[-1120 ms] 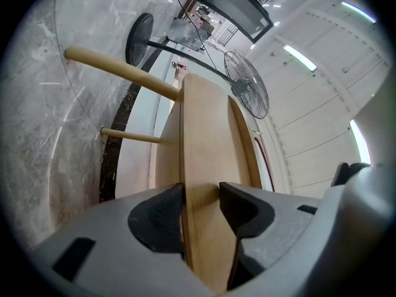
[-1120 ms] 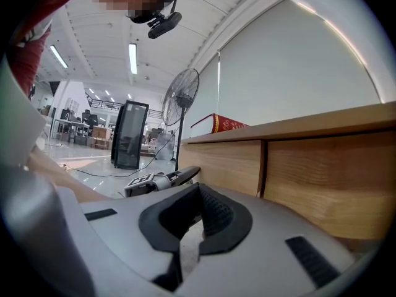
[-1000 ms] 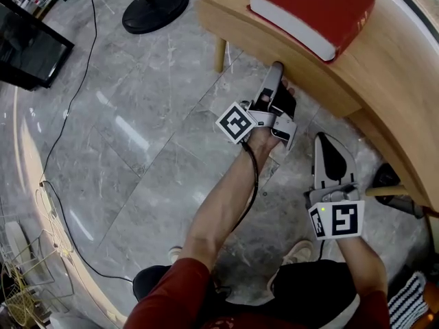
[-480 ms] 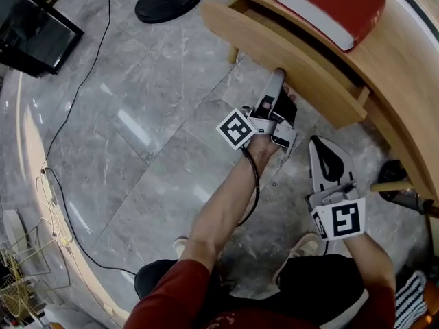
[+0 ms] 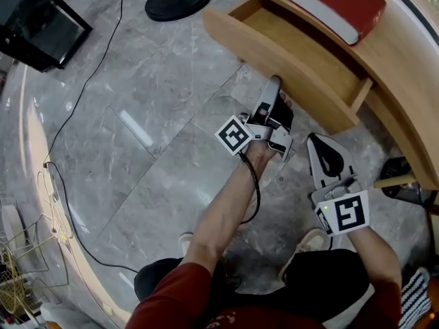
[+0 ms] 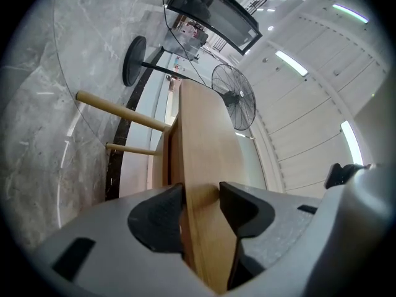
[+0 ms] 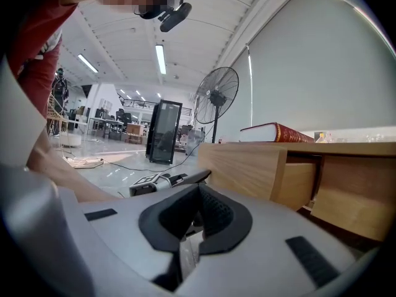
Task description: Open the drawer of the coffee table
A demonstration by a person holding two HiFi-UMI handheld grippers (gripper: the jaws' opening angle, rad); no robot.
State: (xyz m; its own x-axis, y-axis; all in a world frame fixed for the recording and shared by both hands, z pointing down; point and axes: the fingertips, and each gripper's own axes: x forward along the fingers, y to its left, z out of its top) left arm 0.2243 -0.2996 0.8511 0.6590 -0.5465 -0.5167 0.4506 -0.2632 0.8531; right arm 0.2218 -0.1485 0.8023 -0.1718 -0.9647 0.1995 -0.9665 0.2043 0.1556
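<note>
Up at 1 o'clock of the head view, the drawer (image 5: 260, 46) stands partly out of the coffee table (image 5: 405, 81), a red book (image 5: 339, 4) lying on top. Below it the left gripper (image 5: 273, 91) bites the drawer's lower edge; the right gripper (image 5: 328, 157) hangs at its 4 o'clock, clear of the wood.

Left gripper view: jaws clamped on the wooden edge.

Right gripper view: jaws together, nothing between them, the drawer off at 2 o'clock.

By my reading the pull is under way; next it wants a straight draw toward 8 o'clock, grip firm.
</note>
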